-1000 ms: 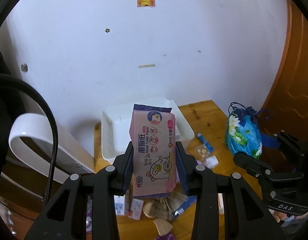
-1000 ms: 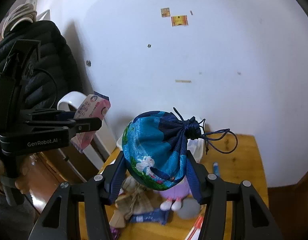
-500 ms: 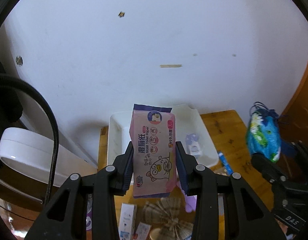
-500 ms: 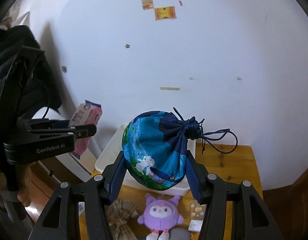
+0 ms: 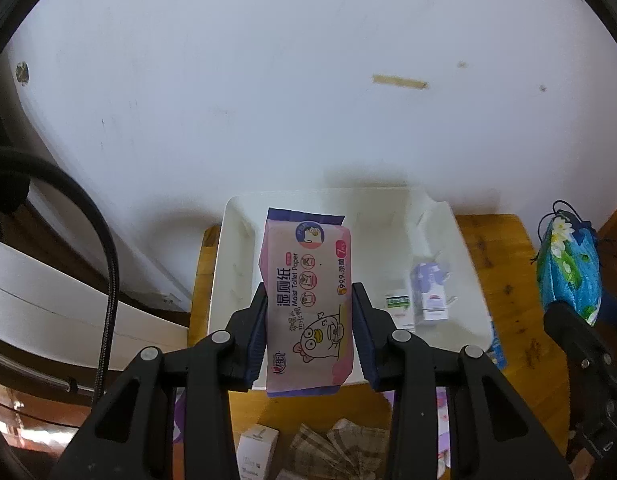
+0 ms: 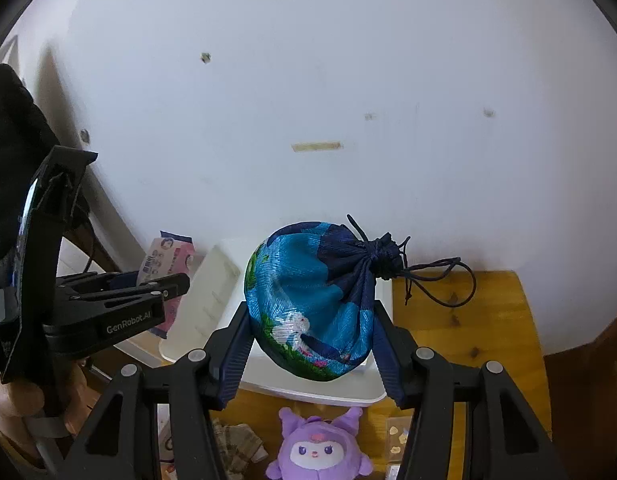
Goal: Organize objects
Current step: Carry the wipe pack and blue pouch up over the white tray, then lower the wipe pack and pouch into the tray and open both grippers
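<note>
Pink wipes pack (image 5: 308,304) reads "Moist Toilet Paper"; left gripper (image 6: 176,280) reads "GenRobot.AI".

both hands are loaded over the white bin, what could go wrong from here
1. The wipes pack sits tall between the left gripper fingers; it might tip while lowering.
2. The pouch in the right gripper trails a loose cord that could snag.
3. Small boxes already in the bin may get squashed.

Left hand-held gripper (image 5: 308,332) clamped, tilted downward, right hand-held gripper (image 6: 310,344) clamped wider, angled down alongside
</note>
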The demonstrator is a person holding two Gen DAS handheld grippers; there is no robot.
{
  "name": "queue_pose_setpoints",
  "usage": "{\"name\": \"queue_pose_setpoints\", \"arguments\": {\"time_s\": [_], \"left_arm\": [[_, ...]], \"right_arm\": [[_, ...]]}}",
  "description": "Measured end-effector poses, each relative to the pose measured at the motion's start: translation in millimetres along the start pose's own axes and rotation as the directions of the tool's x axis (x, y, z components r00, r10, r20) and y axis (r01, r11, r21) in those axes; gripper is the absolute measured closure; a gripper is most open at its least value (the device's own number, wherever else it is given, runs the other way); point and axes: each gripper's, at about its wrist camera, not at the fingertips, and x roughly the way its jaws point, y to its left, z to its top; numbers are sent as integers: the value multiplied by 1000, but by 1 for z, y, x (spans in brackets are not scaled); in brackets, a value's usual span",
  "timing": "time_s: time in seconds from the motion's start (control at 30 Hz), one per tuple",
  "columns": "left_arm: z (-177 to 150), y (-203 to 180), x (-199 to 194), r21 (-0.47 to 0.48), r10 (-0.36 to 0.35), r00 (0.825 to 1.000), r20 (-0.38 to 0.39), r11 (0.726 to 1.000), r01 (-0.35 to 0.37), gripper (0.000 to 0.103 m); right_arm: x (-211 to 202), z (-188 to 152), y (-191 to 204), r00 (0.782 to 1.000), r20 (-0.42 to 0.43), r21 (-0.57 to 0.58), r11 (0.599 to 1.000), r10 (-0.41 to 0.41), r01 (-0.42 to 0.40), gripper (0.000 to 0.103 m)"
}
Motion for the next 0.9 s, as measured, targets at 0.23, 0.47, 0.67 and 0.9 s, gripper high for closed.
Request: {"name": "queue_pose_setpoints", "arguments": {"time_s": [0.23, 0.47, 0.67, 0.9], "left_arm": [[-6, 3, 20, 7, 14, 999, -47, 1000, -14, 61], [-16, 3, 41, 10, 17, 995, -99, 1000, -16, 61], [-13, 1, 62, 2, 12, 991, -135, 1000, -12, 61], [-8, -8, 86, -10, -1, 988, -152, 1000, 0, 61]], "right_arm": [[26, -12, -1, 999, -48, -6, 1000, -10, 9, 46], [41, -27, -5, 996, -84, -11, 1000, 3, -4, 46], [57, -33, -10, 992, -123, -1, 1000, -1, 1, 46], [78, -39, -12, 985, -170, -3, 1000, -21, 21, 46]]}}
